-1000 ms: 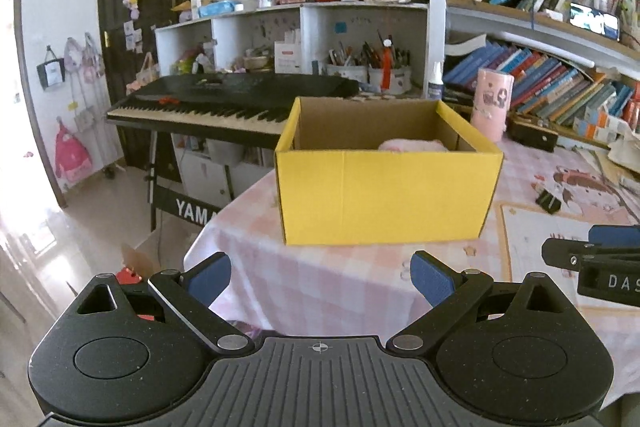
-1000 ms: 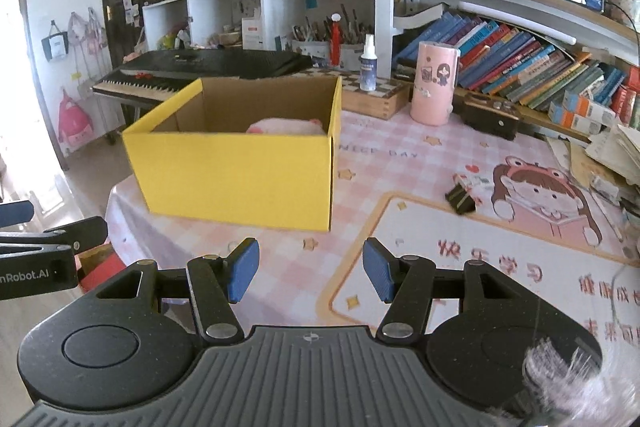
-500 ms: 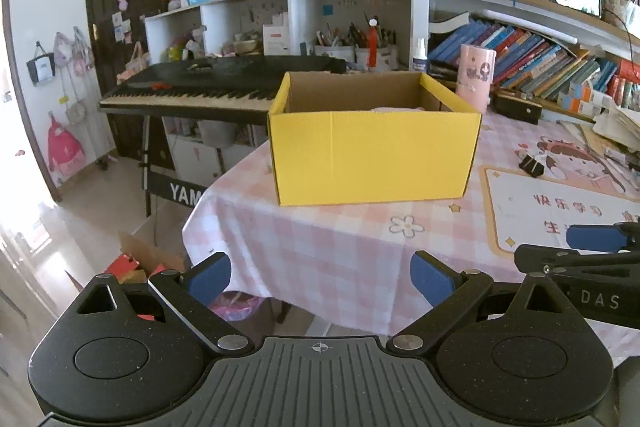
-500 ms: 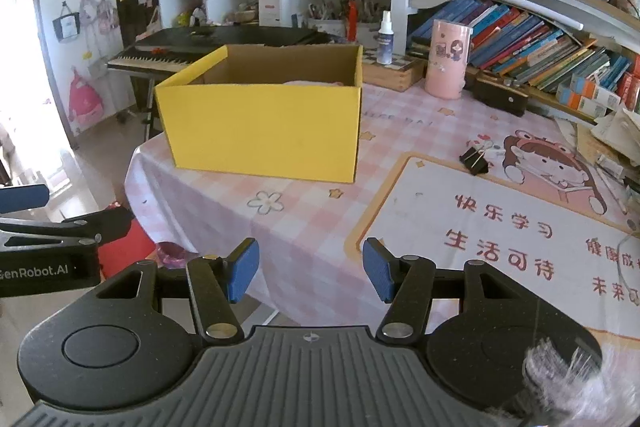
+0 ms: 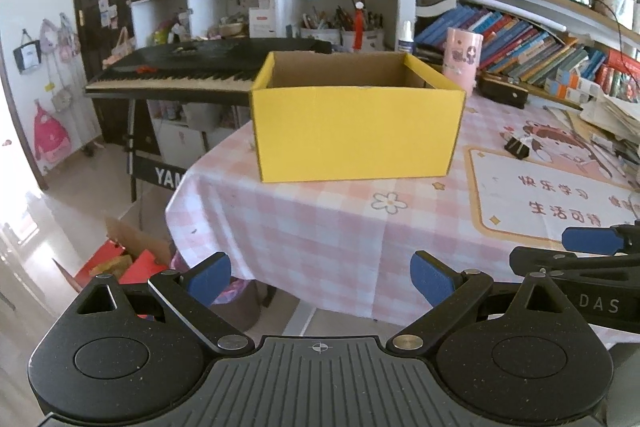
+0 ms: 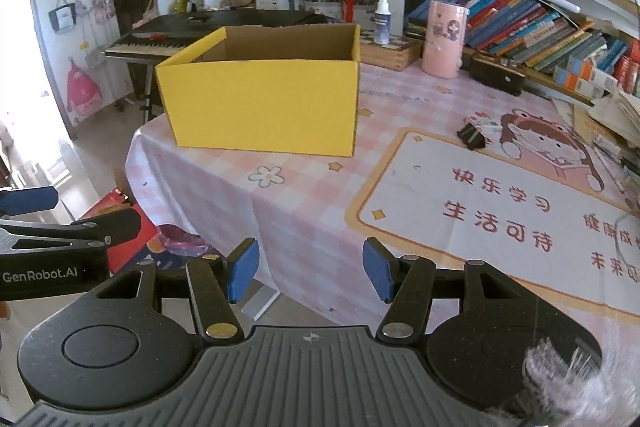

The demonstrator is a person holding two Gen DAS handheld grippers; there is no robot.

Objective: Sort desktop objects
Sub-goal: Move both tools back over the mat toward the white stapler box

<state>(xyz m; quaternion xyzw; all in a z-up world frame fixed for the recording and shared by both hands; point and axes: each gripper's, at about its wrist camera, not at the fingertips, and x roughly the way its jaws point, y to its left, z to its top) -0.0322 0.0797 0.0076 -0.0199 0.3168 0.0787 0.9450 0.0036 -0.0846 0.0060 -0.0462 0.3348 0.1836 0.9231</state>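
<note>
Yellow box stands open on the checked tablecloth, both claws empty

Cardboard box (image 5: 356,131), yellow outside and plain brown inside, sits upright with its top open near the rounded edge of the table (image 5: 304,243). Its walls are flat and smooth with crisp corners; from either view nothing inside it can be made out. A soft pink-and-white checked cloth covers the table and hangs over the rim, printed with small flowers and stars. Beside it to the right lies a smooth cartoon mat (image 6: 500,211) with an orange border and red characters. A small black binder clip (image 6: 471,136) rests at the mat's far edge, well apart from the box. Behind the box stands a pink cylindrical cup (image 6: 444,41), and beside it a slim white spray bottle (image 6: 382,19) on a wooden case.

Left gripper (image 5: 320,277) hangs off the table's near edge, its flat blue pads (image 5: 210,277) spread wide apart with nothing between them. Right gripper (image 6: 306,271) is held over the draped edge of the cloth, its blue pads (image 6: 243,269) likewise parted and empty. Each black, ribbed body shows at the side of the other's view.
</note>
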